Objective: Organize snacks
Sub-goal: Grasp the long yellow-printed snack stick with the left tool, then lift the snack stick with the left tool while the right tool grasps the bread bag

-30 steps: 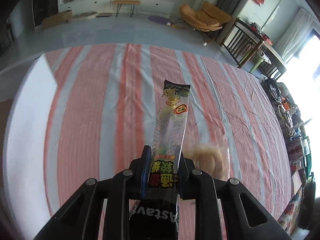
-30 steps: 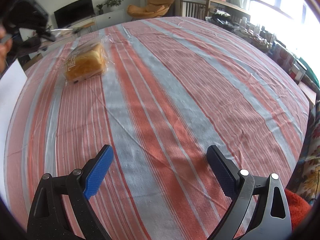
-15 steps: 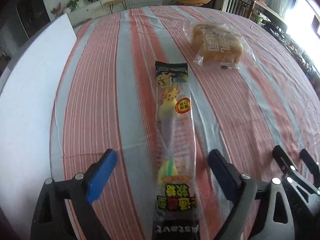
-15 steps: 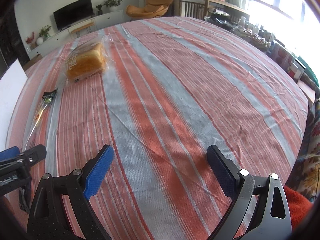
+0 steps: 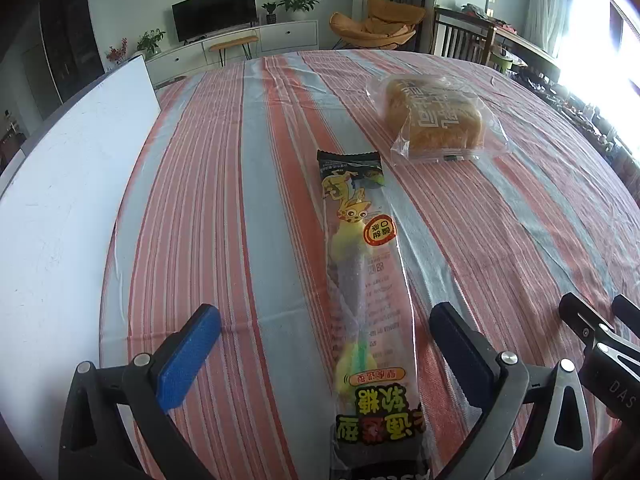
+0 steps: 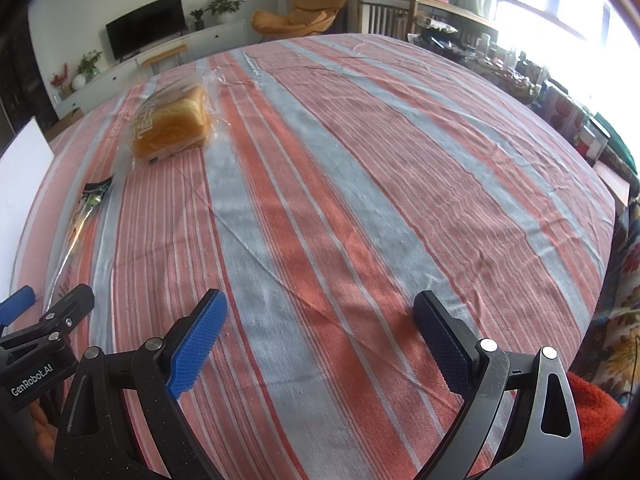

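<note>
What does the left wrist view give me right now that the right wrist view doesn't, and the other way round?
Only the left wrist view shows the candy packet's printed face, lying lengthwise between the open left gripper's fingers.

Only the right wrist view shows the bare stretch of striped tablecloth ahead of the open, empty right gripper, and the cluttered table edge by the window.

Both show the bagged bread, the white board on the left, the packet and the other gripper at the frame's edge.

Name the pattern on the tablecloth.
The tablecloth has red-orange and grey stripes with thin white lines; clearest in the right wrist view.
</note>
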`<move>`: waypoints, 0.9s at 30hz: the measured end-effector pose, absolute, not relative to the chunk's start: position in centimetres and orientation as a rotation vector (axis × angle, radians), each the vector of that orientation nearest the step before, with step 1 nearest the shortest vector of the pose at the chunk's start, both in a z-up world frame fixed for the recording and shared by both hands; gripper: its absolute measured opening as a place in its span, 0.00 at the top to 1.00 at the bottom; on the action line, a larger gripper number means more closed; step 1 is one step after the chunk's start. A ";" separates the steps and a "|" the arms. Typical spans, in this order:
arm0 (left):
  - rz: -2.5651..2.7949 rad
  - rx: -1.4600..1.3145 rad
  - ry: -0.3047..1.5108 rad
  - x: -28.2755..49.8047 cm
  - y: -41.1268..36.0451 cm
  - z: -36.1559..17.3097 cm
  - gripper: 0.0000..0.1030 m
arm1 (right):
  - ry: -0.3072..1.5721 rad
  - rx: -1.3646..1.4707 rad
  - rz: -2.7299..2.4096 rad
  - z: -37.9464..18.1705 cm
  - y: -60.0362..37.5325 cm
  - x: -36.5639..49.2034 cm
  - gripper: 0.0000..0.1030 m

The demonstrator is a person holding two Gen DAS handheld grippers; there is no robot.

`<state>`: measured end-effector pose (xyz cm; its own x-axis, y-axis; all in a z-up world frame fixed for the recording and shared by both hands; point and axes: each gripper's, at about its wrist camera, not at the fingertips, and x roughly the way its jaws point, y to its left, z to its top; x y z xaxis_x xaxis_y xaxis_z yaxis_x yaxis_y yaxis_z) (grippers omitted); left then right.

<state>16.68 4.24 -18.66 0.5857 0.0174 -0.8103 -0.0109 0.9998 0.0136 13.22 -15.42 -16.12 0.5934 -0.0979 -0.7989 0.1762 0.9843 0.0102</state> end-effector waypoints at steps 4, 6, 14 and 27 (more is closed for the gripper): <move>0.003 0.010 0.964 16.3 4.6 -18.5 0.00 | 0.943 0.091 -0.140 -16.0 -15.6 13.5 0.06; -0.003 0.004 1.001 15.7 5.5 -18.3 0.00 | 0.996 0.125 -0.072 -15.1 -16.2 14.9 0.08; 0.015 0.000 0.947 14.7 6.5 -18.5 0.00 | 0.937 0.028 0.106 -7.5 -10.9 26.5 0.08; 0.019 -0.009 0.920 13.8 6.7 -18.2 0.16 | 1.081 0.126 0.099 -14.3 -11.5 30.8 0.30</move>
